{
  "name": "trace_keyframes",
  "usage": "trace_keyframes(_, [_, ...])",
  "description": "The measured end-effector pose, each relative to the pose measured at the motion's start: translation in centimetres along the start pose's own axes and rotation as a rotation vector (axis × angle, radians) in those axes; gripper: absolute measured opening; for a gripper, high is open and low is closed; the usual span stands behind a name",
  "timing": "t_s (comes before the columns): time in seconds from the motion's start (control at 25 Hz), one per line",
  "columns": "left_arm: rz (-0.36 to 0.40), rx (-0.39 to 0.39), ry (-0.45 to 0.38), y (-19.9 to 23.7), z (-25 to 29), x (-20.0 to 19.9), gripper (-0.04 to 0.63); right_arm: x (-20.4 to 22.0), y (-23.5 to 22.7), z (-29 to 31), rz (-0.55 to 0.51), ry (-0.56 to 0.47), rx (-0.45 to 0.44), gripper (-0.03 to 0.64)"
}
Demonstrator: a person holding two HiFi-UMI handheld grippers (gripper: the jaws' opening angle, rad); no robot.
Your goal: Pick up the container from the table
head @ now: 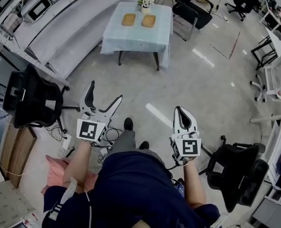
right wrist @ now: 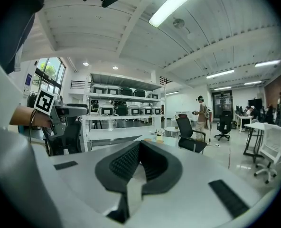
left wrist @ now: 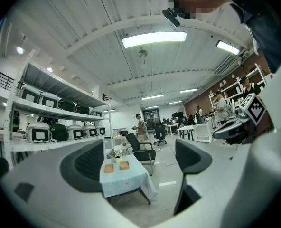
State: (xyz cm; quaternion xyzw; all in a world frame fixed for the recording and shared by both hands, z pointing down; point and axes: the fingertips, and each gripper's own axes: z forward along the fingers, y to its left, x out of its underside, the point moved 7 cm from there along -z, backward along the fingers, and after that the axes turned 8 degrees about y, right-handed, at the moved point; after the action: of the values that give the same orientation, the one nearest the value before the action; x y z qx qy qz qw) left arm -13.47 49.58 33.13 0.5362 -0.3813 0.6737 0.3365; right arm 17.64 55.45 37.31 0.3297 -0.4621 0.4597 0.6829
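Blue-clothed table w/ 2 containers; left gripper jaws wide, right gripper closed.

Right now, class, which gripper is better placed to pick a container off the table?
Left, probably: the left gripper stands wide open, framing the table in its view; the right gripper is shut.

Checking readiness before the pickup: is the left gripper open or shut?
Open: the left gripper has its jaws wide apart, nothing between them.

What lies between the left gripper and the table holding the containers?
Only bare grey floor separates the left gripper from the table, as the head view shows.
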Motion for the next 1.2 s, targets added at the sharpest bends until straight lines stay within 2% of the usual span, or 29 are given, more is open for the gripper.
trace_keyframes(0.28, [0.007,0.009,-0.029,4.4,6.0,0.1,0.465,-1.5,-1.3,5.7,0.013,-0.003,0.016,0.0])
trace_keyframes(0.56, [0.001,0.01,-0.058,12.8,13.6,0.4,0.463,-5.9,-1.1,16.3,-0.005,-0.021,0.034,0.0])
trace_keyframes(0.8, [-0.024,0.048,-0.048,19.6,20.3,1.0,0.463,-9.7,-1.6,24.7,0.009,-0.001,0.076,0.0])
trace_keyframes(1.2, [-0.005,0.077,-0.041,24.4,29.1,1.1,0.463,-12.2,-5.1,33.5,0.006,0.009,0.111,0.0])
